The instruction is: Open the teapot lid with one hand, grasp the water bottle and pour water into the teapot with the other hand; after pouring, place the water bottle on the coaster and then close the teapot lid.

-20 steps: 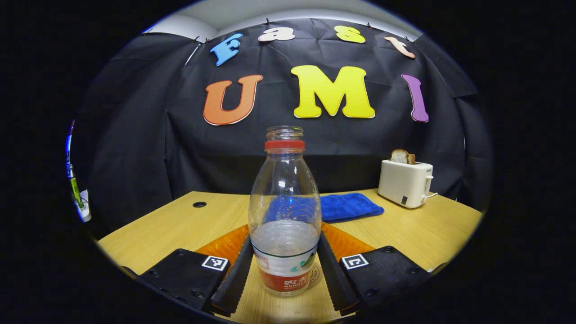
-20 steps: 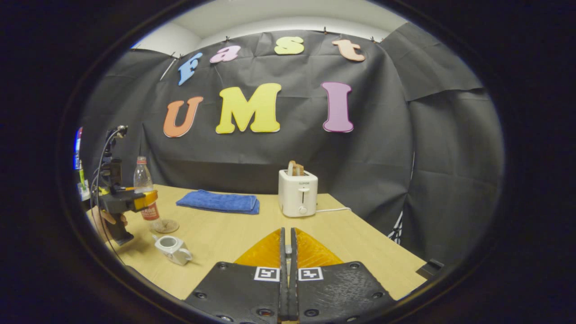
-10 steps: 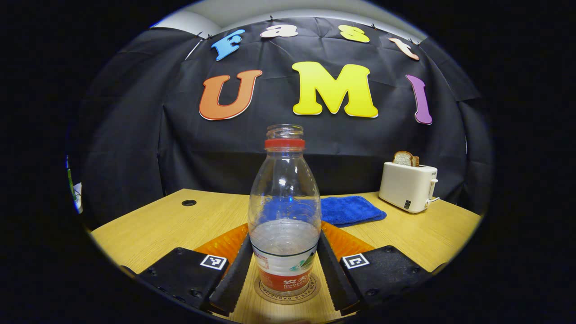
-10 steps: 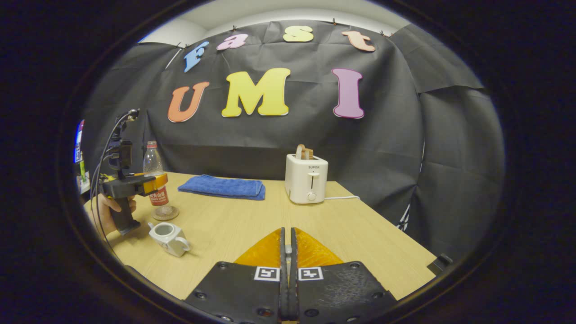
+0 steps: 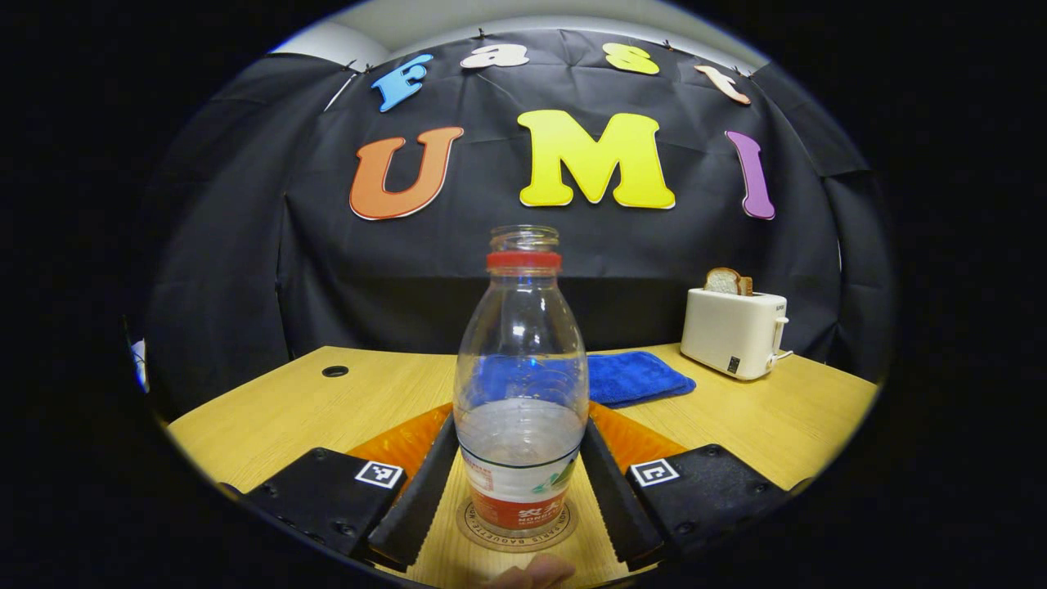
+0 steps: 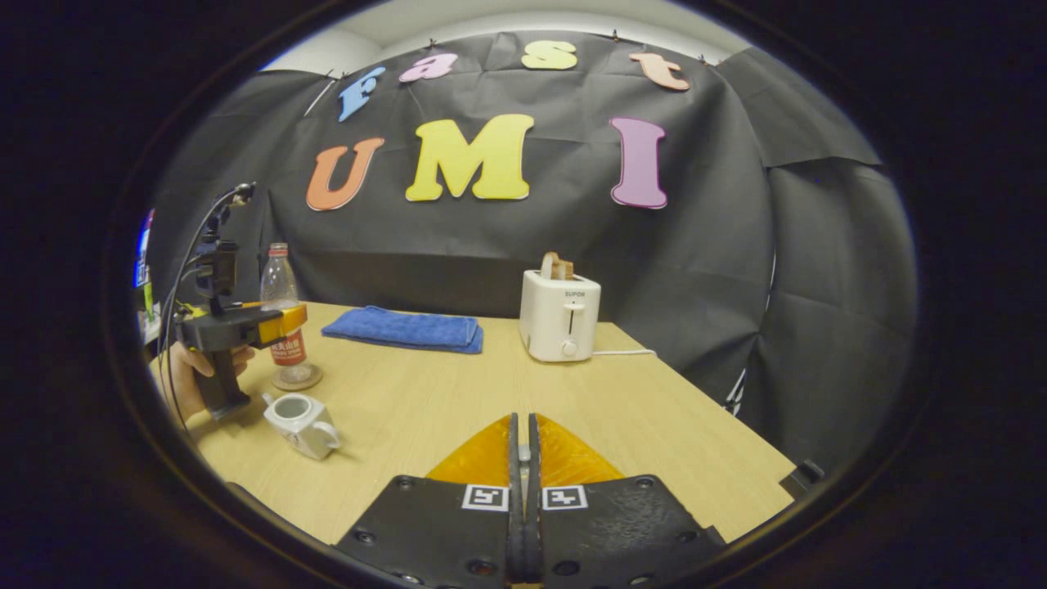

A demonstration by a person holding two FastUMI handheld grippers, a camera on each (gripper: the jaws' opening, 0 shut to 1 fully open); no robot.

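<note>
The clear water bottle (image 5: 522, 384), red-collared and uncapped with some water in it, stands upright on the round coaster (image 5: 515, 536). My left gripper (image 5: 520, 425) is shut on the bottle's lower body, a finger on each side. In the right gripper view, the bottle (image 6: 280, 294) and coaster (image 6: 297, 378) sit far left with the left gripper (image 6: 245, 327) and the hand (image 6: 184, 376) holding it. The white teapot (image 6: 298, 421) rests in front of them, lidless. My right gripper (image 6: 523, 421) hovers over the table's middle, fingers shut; anything pinched there is hidden.
A white toaster (image 5: 732, 331) with a bread slice stands at the back right, seen again as the toaster (image 6: 560, 323). A folded blue cloth (image 5: 638, 376) lies behind the bottle. A cable hole (image 5: 334, 370) marks the table's far left. A fingertip (image 5: 523, 573) shows at the bottom edge.
The bottle has come down with the left gripper and now stands on the coaster. The right gripper has stayed shut and drifted slightly.
</note>
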